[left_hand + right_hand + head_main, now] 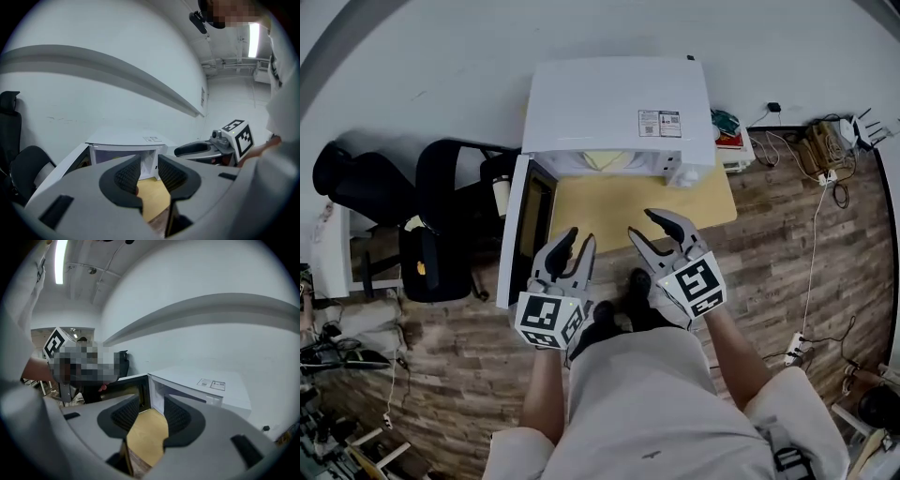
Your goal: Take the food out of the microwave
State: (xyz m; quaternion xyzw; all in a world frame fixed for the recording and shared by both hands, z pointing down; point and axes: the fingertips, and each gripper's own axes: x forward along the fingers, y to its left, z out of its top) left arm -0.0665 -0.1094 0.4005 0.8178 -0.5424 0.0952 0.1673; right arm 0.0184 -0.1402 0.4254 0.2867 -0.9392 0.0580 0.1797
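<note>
Nearest of all, a white-shirted torso point(656, 394), with two forearms reaching out from it. At left, left gripper point(579, 239): spread a little, nothing between the pads, aimed forward and slightly down. Just to its left and ahead, the open microwave door point(517, 230), swung wide. At right, right gripper point(639, 222): spread wider, likewise empty, over the near edge of the wooden table point(712, 202). Beyond both grippers, well apart from the fingertips, the white microwave point(619, 103), cavity facing them. Inside, only a pale yellowish sliver of what looks like the food point(605, 160), ahead of and between the two grippers.

Judged: approach step, door already open, food not yet touched. Next: reach into the cavity, keeping clear of door and frame, then close on the dish or its rim. Long axis seemingly across the cavity mouth. Facing impossible to tell from so little.
</note>
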